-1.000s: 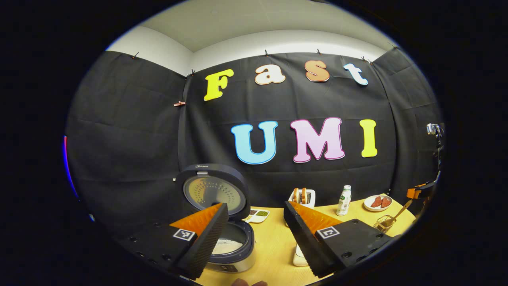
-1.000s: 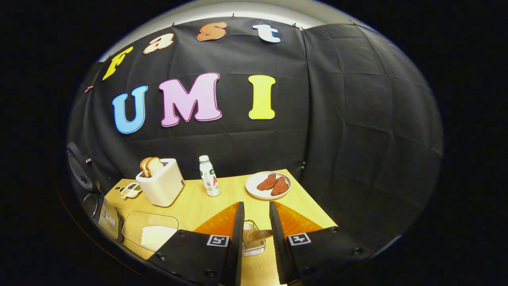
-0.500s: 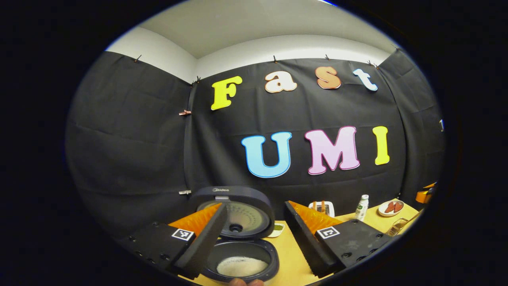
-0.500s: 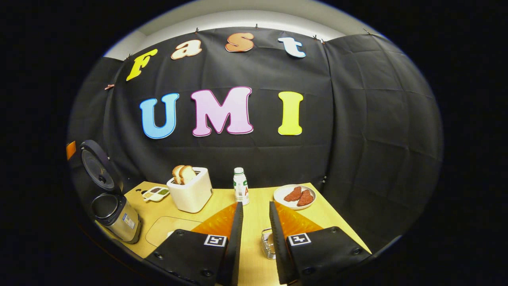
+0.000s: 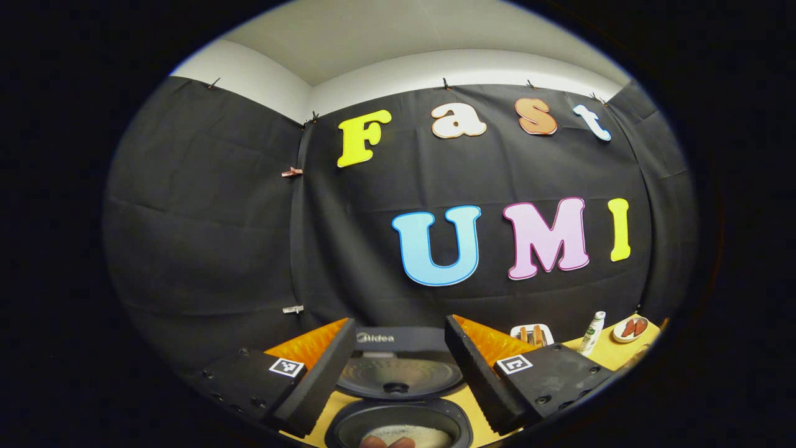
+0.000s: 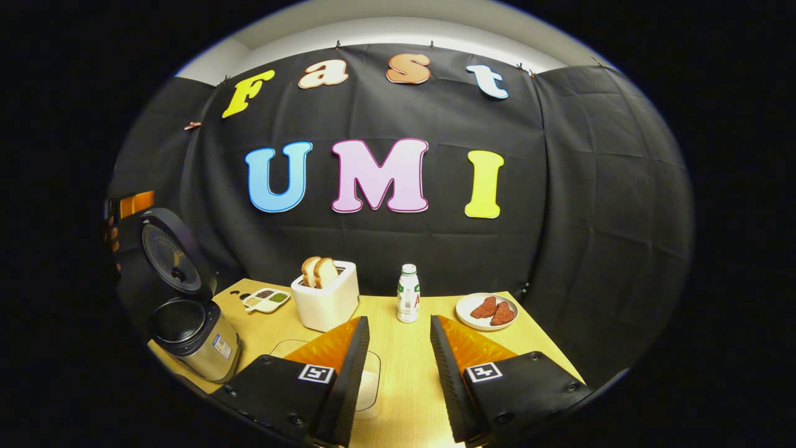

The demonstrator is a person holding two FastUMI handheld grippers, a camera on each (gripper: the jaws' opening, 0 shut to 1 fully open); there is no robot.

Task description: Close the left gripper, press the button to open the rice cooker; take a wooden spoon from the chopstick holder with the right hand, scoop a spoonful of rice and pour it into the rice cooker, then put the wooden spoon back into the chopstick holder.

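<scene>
The silver rice cooker (image 6: 198,339) with its black lid raised sits at the wooden counter's (image 6: 398,348) left end. Right gripper (image 6: 395,361) and left gripper (image 5: 398,373) both gape empty; retreat clear of everything.

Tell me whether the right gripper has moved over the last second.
Yes. The right gripper has pulled back and up: the toaster and plate sit farther off.

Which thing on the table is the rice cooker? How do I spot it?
Look at the wooden table by the black wall, at the end left of the toaster. The rice cooker is the shiny metal pot there, the only thing with a big round lid standing open.
</scene>
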